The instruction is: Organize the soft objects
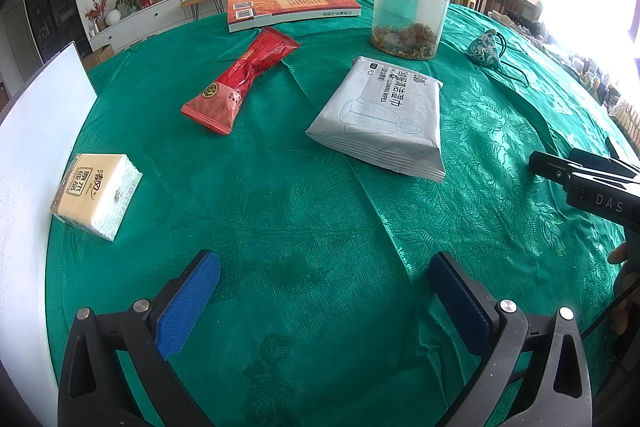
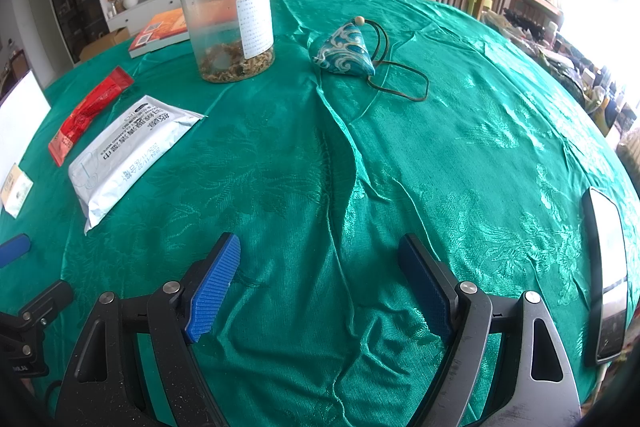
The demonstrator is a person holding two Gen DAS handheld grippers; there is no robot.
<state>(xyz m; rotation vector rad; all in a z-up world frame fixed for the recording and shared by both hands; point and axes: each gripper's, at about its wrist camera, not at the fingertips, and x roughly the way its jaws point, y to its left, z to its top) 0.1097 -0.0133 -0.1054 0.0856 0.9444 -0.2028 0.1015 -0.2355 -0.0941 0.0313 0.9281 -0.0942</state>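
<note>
On the green tablecloth (image 1: 300, 219) lie a grey wet-wipes pack (image 1: 380, 115) (image 2: 128, 151), a red snack packet (image 1: 244, 75) (image 2: 88, 115), a small yellow tissue pack (image 1: 98, 195) (image 2: 14, 189) at the left, and a teal cloth pouch (image 1: 486, 49) (image 2: 346, 53) with a cord. My left gripper (image 1: 326, 299) hovers open near the table's front, well short of the wipes. My right gripper (image 2: 320, 283) is open too, over bare cloth, far from the pouch. Its body (image 1: 592, 187) shows at the right edge of the left wrist view.
A clear plastic jar (image 1: 410, 7) (image 2: 228, 19) with a black lid and an orange book (image 1: 292, 9) (image 2: 160, 31) stand at the back. A white board (image 1: 36, 131) stands along the left edge. A phone (image 2: 606, 275) lies at the right. Wooden chairs and a sofa are beyond the table.
</note>
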